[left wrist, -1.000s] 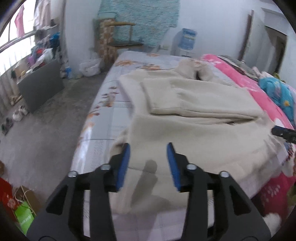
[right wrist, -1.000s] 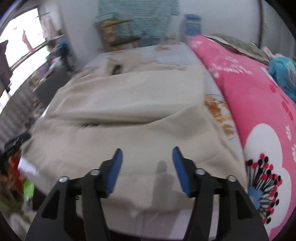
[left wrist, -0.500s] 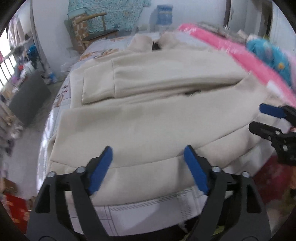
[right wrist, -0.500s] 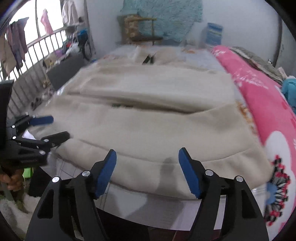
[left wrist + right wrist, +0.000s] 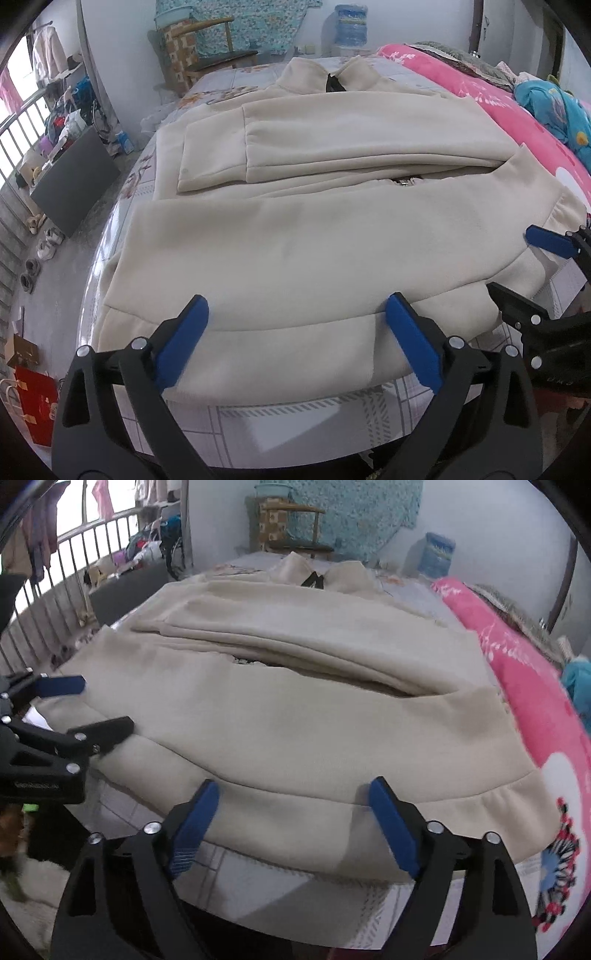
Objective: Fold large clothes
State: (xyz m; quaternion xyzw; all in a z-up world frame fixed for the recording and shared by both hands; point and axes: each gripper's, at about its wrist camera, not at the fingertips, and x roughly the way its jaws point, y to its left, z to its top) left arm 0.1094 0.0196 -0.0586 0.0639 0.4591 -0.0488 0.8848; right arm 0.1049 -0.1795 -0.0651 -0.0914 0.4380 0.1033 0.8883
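A cream fleece jacket [image 5: 314, 236] is lying flat across a bed [image 5: 295, 417] covered with a pale patterned sheet, its collar [image 5: 332, 74] pointing toward the far wall and its bottom hem [image 5: 280, 354] sitting near the bed's front edge. Both sleeves are already lying folded across the chest, one stacked over the other.

The left gripper [image 5: 295, 332] is hovering above the left part of the hem, its blue-padded jaws opening wide with nothing between the pads yet. The right gripper [image 5: 295, 812] is hovering above the right part of the hem in the same way, jaws opening, no cloth pinched. Each gripper is showing at the edge of the other's view.

A pink flowered quilt [image 5: 535, 701] is lying just beside the jacket on the right.

The likely step is taking the hem at two points to fold the lower half up toward the collar. Risks from here: the fleece is thick and layered, so a shallow bite may be catching only the top layer, leaving the back panel behind. Uneven lifting between the two hands could be skewing the fold. Lifting too briskly might be dragging the stacked sleeves out of place. The right gripper could also be snagging the sheet beneath the hem.
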